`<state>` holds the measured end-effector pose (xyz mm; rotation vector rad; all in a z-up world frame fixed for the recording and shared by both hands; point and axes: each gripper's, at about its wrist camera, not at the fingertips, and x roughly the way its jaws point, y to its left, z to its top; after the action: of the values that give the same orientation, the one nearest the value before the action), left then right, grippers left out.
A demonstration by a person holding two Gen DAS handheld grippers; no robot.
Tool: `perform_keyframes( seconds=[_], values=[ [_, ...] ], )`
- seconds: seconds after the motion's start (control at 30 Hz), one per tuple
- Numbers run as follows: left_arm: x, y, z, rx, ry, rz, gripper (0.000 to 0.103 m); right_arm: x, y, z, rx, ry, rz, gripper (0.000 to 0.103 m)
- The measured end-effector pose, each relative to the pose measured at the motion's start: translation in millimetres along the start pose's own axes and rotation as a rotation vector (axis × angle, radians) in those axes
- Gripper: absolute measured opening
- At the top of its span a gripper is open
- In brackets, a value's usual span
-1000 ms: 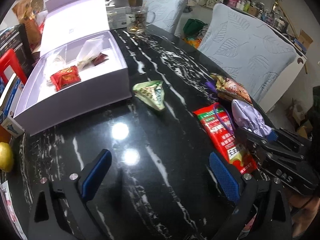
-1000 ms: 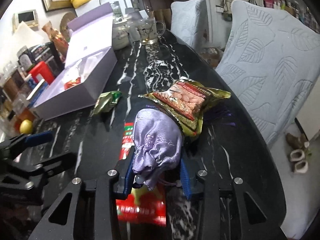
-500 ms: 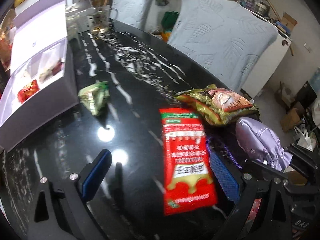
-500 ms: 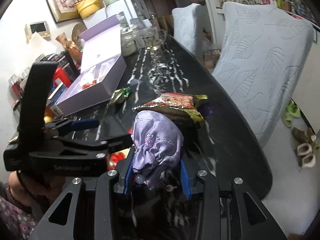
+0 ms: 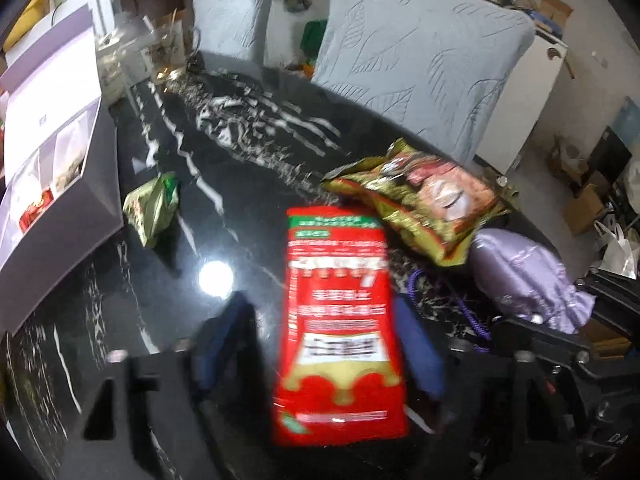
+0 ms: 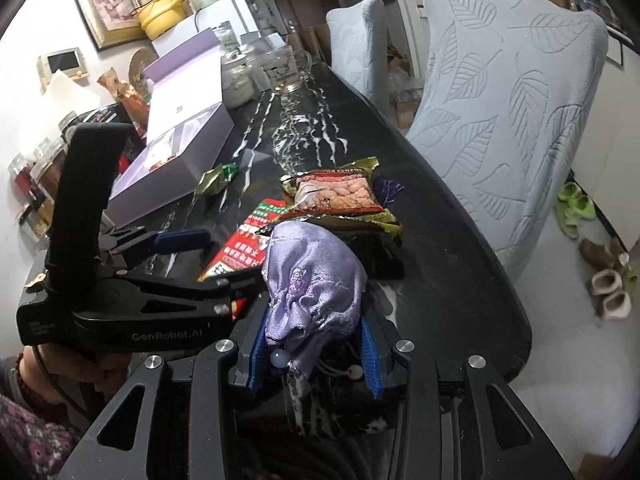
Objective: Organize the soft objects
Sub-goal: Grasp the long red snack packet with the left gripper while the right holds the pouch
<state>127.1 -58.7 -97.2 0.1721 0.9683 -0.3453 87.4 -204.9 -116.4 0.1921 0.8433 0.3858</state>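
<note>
My left gripper (image 5: pixel 320 344) has just been closing, and the red sachet (image 5: pixel 340 320) lies flat between its blue pads; blur keeps me from telling whether the pads press on it. My right gripper (image 6: pixel 314 350) is clamped on the lilac pouch (image 6: pixel 314 280), a crumpled satin drawstring bag. The glossy gold snack bag (image 5: pixel 416 204) lies at one o'clock from the sachet, overlapping its top corner. A crinkled green foil packet (image 5: pixel 152 208) sits at ten o'clock, beside the lilac box (image 5: pixel 72 216). The desk (image 5: pixel 248 148) is polished black stone with white veins. Only the right wrist view shows my hand (image 6: pixel 76 372) holding the left gripper.
</note>
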Motion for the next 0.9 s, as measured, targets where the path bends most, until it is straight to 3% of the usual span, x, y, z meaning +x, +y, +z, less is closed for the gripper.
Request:
perform_keyframes(
  seconds=[0.03, 0.17, 0.63, 0.8, 0.9],
  values=[
    [-1, 0, 0, 0.008, -0.007, -0.005, 0.053, 1, 1, 1, 0.000, 0.002, 0.005, 0.038],
    [-2, 7, 2, -0.008, -0.007, -0.030, 0.048, 3, 4, 0, -0.003, 0.004, 0.022, 0.038],
    [-29, 60, -29, -0.132, 0.024, 0.047, 0.047, 26, 37, 4, -0.068, 0.035, 0.110, 0.038],
    [-33, 74, -39, -0.153, 0.028, 0.095, 0.047, 35, 59, 9, -0.150, 0.044, 0.132, 0.038],
    [-30, 81, -42, -0.171, 0.032, 0.086, 0.047, 41, 70, 8, -0.190, 0.062, 0.148, 0.038]
  ],
)
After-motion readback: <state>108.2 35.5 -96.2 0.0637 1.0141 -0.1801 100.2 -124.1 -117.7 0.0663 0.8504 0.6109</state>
